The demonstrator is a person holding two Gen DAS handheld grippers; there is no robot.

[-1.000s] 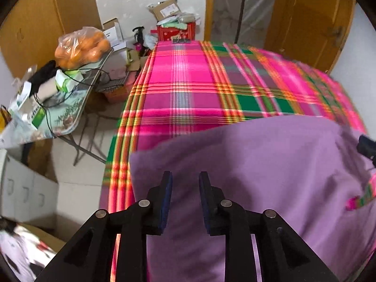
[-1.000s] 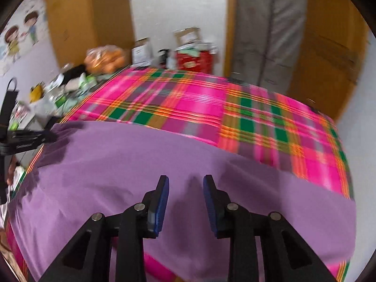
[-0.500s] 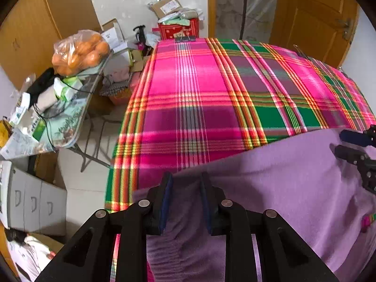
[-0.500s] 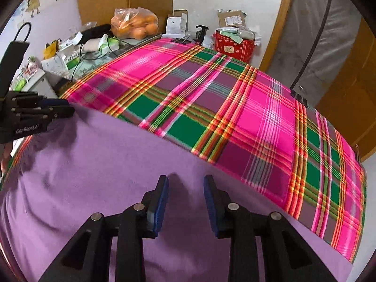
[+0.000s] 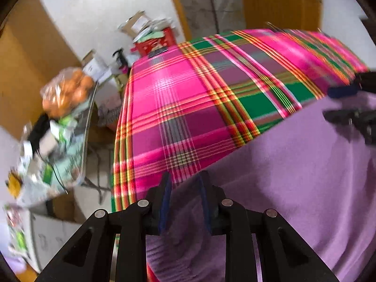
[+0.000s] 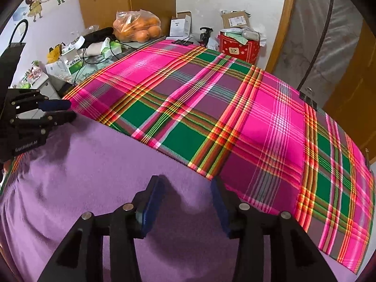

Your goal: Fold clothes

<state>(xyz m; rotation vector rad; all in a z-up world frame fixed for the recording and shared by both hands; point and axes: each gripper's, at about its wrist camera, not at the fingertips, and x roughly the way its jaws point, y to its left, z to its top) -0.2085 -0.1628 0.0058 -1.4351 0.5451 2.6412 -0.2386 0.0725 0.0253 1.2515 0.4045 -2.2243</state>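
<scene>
The plaid tablecloth (image 6: 246, 122), pink, green and purple, covers the whole table. Across its near side lies the purple garment (image 6: 98, 171), a soft, fleecy cloth spread flat with faint creases, its far edge straight. My right gripper (image 6: 185, 188) hangs above that far edge; its jaws have just been opening and stand spread, with the cloth below them and not pinched. My left gripper (image 5: 184, 183) sits at the garment's left corner, jaws narrow with a bunched fold between its blue pads (image 5: 164, 202); whether they press it I cannot tell.
</scene>
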